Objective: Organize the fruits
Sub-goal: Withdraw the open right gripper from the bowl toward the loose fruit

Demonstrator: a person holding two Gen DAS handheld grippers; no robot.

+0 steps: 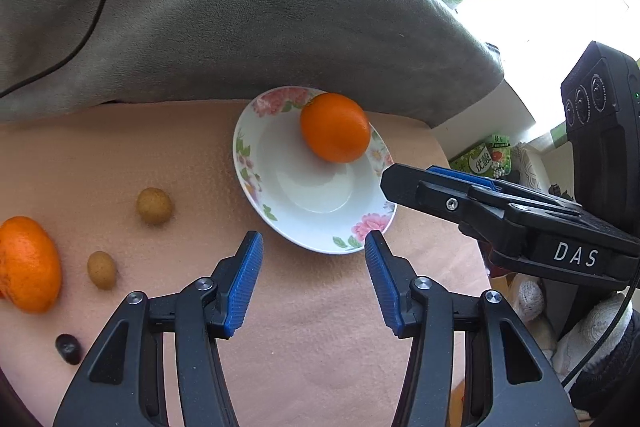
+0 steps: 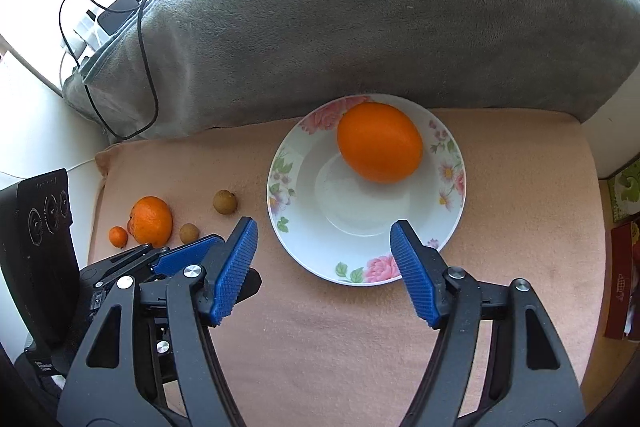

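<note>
Both the left gripper (image 1: 314, 251) and right gripper (image 2: 324, 239) are hovering open and empty at the floral bowl's (image 2: 454, 195) near rim, an orange (image 2: 380, 143) resting against its far wall.

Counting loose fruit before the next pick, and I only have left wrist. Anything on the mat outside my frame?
Observer: Yes. A tiny orange fruit lies beside the mandarin, on the side away from the bowl.
Operator: Right gripper open? I only see it side-on.
Observer: The right gripper is open, with nothing between its fingers.
Operator: Where is it pointed?
Observer: Straight at the bowl. In its own view, the bowl's near rim lies between its fingertips.
</note>
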